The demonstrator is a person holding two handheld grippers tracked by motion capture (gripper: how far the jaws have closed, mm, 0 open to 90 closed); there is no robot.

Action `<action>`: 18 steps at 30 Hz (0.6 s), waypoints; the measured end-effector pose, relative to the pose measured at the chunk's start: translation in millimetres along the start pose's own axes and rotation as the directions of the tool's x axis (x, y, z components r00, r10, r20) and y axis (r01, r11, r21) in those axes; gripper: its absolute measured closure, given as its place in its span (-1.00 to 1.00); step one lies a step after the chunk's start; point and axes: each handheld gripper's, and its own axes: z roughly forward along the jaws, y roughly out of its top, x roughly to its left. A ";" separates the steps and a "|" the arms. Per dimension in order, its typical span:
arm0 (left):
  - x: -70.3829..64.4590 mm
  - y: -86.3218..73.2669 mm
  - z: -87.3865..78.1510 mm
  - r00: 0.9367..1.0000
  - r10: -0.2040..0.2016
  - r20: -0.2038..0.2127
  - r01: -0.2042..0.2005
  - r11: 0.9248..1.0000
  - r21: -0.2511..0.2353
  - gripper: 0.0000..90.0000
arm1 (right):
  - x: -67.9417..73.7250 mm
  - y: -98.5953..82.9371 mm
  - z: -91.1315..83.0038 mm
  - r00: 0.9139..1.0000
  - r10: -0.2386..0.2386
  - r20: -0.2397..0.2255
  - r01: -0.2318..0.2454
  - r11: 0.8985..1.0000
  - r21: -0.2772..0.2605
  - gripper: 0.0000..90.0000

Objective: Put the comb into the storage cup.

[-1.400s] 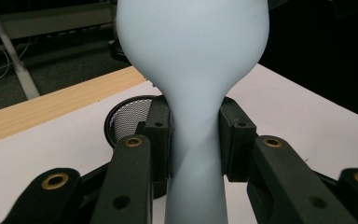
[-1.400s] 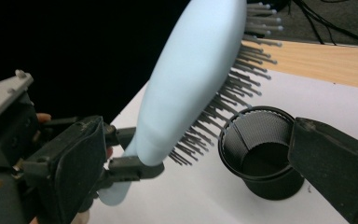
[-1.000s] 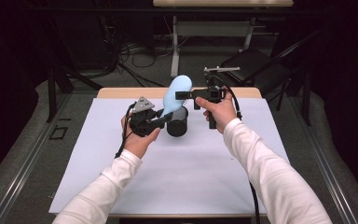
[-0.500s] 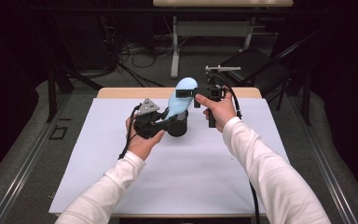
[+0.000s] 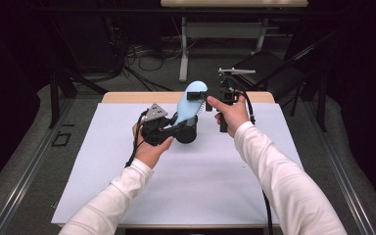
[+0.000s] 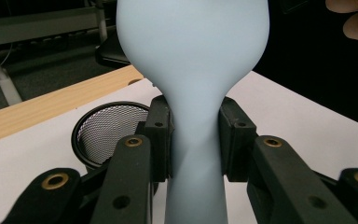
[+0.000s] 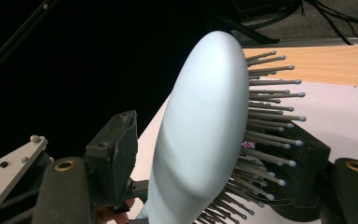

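A light blue hairbrush point(image 5: 188, 105) stands tilted above the table, head up and bristles to the right. My left gripper point(image 5: 173, 128) is shut on its narrow neck point(image 6: 195, 140), one pad on each side. My right gripper point(image 5: 199, 99) is open, with its jaws on either side of the brush head point(image 7: 200, 130). A small gap shows between the left pad point(image 7: 119, 149) and the smooth back, and the bristles point(image 7: 270, 121) point at the other jaw. A black mesh cup point(image 5: 188, 135) sits on the table just behind my left gripper point(image 6: 195, 140).
White sheet point(image 5: 225, 186) covers the table, with a wooden edge point(image 5: 127, 97) at the far side. Beyond it are a dark chair point(image 5: 269, 66), desk legs point(image 5: 183, 54) and floor cables point(image 5: 137, 54). A metal rail point(image 5: 24, 171) runs along the left floor.
The brush has swung from a leaning pose to more upright. My left gripper came up from beside the cup and shut on the neck. The right jaws have loosened around the head.
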 end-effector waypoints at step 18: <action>5.0 -5.1 0.3 1.000 -0.013 0.003 0.013 1.000 -0.004 0.54 | -4.6 1.0 1.9 0.997 0.073 -0.027 -0.073 0.997 -0.018 -0.02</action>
